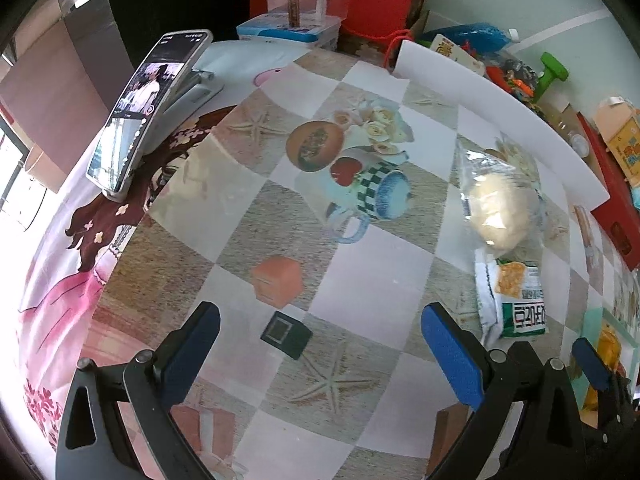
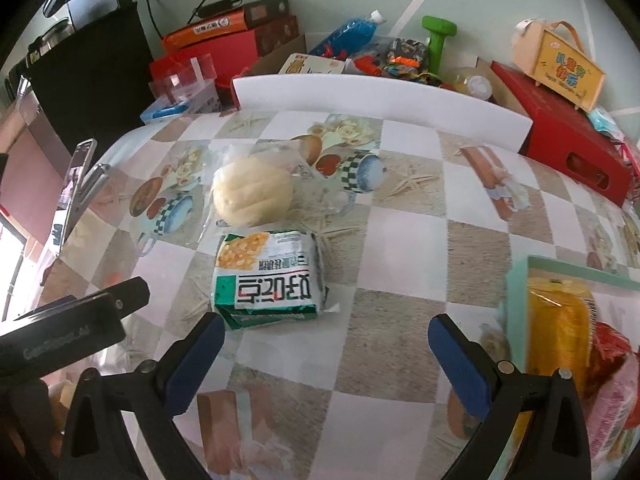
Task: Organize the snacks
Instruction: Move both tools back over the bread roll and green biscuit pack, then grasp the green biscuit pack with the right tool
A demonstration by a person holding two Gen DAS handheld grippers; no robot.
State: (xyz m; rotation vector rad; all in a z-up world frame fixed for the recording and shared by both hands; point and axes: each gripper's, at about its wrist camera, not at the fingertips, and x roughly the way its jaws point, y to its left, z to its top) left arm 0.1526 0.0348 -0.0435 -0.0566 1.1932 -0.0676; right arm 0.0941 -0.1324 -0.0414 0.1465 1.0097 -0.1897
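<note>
A green-and-white snack packet (image 2: 270, 278) lies flat on the patterned table, just ahead of my right gripper (image 2: 326, 350), which is open and empty. Behind the packet rests a pale round bun in a clear bag (image 2: 252, 194). At the right stands a mint-green tray (image 2: 516, 280) holding a yellow packet (image 2: 560, 332) and a red one (image 2: 608, 360). My left gripper (image 1: 320, 340) hovers open and empty over the table. From that view the green-and-white packet (image 1: 514, 300) and the bun (image 1: 500, 210) lie to its right, and the right gripper's blue finger (image 1: 590, 364) shows at the far right.
A phone on a stand (image 1: 148, 108) stands at the table's left. A white foam board (image 2: 380, 100) runs along the back, with red boxes (image 2: 572, 148), a green dumbbell (image 2: 438, 36) and other clutter behind it. A wrapped sausage (image 2: 500, 188) lies back right.
</note>
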